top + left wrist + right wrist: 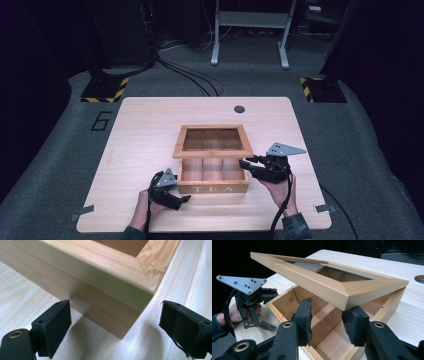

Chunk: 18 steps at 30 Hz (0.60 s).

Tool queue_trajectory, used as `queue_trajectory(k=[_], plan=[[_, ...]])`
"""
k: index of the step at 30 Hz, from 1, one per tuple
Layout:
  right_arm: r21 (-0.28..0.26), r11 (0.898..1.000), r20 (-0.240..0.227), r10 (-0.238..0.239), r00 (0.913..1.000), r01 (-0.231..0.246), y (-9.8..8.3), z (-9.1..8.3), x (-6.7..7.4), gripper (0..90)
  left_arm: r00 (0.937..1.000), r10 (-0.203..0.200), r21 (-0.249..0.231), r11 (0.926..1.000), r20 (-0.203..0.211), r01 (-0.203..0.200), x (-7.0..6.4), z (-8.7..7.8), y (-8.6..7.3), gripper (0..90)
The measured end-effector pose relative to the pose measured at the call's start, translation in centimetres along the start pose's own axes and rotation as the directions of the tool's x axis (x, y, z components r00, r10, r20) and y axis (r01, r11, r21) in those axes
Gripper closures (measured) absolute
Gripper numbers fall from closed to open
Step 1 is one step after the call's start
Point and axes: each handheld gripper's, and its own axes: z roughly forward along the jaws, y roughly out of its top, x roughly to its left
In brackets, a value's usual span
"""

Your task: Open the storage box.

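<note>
Right gripper view: right hand-held gripper [328,323] has its jaws part closed around the front corner of the glass-paned wooden lid [332,287] of the light wooden tea box with inner dividers [322,327]. Lid is propped half up, hinged at the far side. Can't tell from this angle whether the pads actually press the frame or just sit under it.

Left hand-held gripper [112,322] is wide open, holding nothing, jaws straddling the box's near left corner [125,322] without touching it. In the high view the box [213,175] sits mid-bench on the pale wooden bench [140,135], "TEA" face toward the person, left hand-held gripper [172,192] just beside its front left corner, right one [250,164] at the lid's right edge.

Risks as I read it:
- Grip is on a mitred corner, small contact. A slip drops the lid and it slams; glass pane takes the hit.
- Box not braced. Pushing the lid further could slide or tip the whole box backward.
- Closing the left jaws now would clip the corner and skew the box.
- Over-rotating the lid strains the hinges.
</note>
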Motion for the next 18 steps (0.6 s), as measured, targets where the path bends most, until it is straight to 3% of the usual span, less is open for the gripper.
queue_trajectory(k=[18], plan=[[0.000, 1.000, 0.002, -0.016, 0.9999, 0.016, 1.6, 0.1, -0.3, 59.3, 0.9999, 0.002, -0.002, 1.0000, -0.011, -0.002, 0.0, 0.0, 0.0, 10.3]])
